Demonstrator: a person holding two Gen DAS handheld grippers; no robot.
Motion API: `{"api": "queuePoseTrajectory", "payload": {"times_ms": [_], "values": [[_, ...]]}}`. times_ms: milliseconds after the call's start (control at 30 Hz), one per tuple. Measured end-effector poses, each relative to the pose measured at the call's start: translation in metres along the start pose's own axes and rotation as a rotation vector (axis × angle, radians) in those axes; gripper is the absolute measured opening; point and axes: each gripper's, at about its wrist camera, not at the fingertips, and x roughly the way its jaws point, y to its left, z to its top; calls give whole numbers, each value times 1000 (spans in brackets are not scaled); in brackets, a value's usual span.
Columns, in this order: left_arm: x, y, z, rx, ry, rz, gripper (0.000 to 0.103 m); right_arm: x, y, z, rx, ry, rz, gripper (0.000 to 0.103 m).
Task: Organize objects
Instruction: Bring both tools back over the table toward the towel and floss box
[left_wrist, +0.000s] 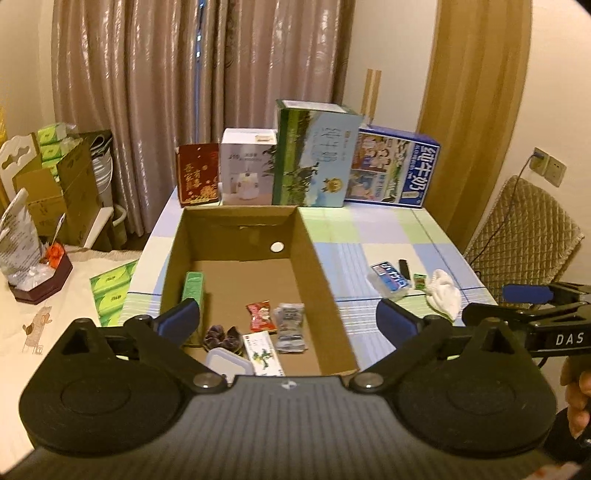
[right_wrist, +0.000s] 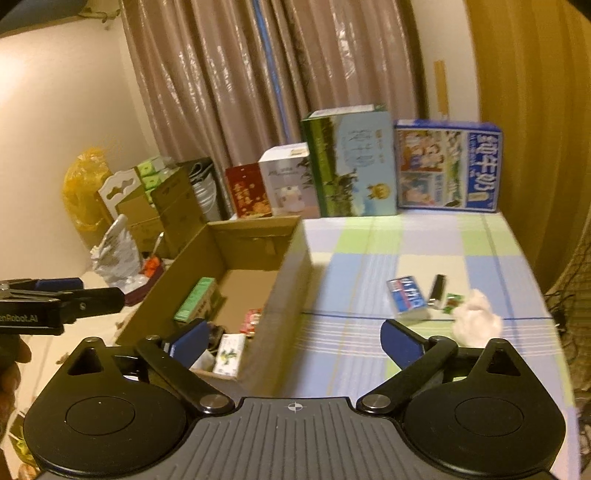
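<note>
— What did the two grippers hold?
— Nothing; the left gripper (left_wrist: 288, 317) and the right gripper (right_wrist: 293, 338) both stood wide apart.
— And the things?
— Some lay inside the open brown cardboard box (left_wrist: 317, 258) — a white crumpled cloth (right_wrist: 476, 317) lay on the checked tablecloth (right_wrist: 369, 251).

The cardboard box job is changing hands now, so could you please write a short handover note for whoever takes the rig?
Left hand-held gripper: open, empty, above the near end of the cardboard box.
Right hand-held gripper: open, empty, over the checked tablecloth to the right of the box.
Done: in the box lie a green carton, a red snack packet, a silver packet, a dark item, a clear tub and a white carton.
Left: on the cloth remain a blue tissue pack, a black lighter, a small green sweet and a white sock.
</note>
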Motion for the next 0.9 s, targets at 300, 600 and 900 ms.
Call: {"api": "queuePoseTrajectory", "payload": {"times_ms": [300, 600, 900], "values": [[5, -40, -3, 41, -16, -45, 102, -29, -43, -16, -4, -29, -112, 101], [31, -100, -12, 112, -10, -148, 102, -42, -113, -40, 106, -38, -238, 101], [80, -159, -19, 143, 28, -210, 102, -37, -164, -63, 146, -17, -310, 101]]}}
